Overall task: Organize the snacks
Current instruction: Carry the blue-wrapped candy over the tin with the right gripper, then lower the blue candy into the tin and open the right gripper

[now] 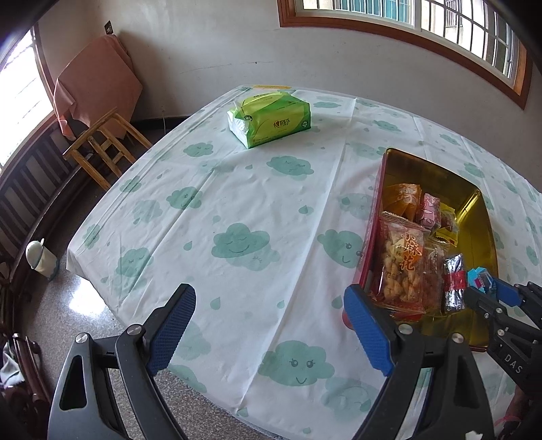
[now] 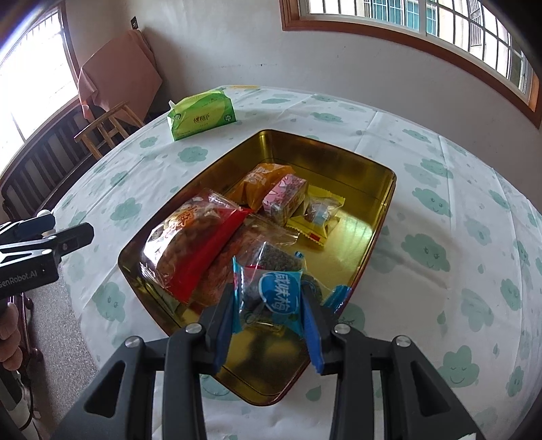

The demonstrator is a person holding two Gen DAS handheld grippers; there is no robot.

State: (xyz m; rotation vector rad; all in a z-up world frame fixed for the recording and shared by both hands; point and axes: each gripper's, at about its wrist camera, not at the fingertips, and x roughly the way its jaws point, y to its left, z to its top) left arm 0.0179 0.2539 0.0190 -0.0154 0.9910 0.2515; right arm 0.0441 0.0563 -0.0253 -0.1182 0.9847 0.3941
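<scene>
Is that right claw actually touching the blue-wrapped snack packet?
Touching: the right wrist view shows both pads pressed against the blue-wrapped snack packet in the right gripper.

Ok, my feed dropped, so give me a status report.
Right gripper shut on blue snack packet, over the gold tin. Left gripper open, empty, beside the tin. Nothing in the way.

Green tissue pack (image 1: 269,120) sits upper centre of left wrist view, on white tablecloth w/ teal cloud print (image 1: 237,210). Wooden stool (image 1: 105,145) at upper left, beside pink-draped board (image 1: 96,88) leaning on wall. White lidded bin (image 1: 40,259) on floor, left edge. Wood-framed window (image 1: 423,30) along top right.
</scene>
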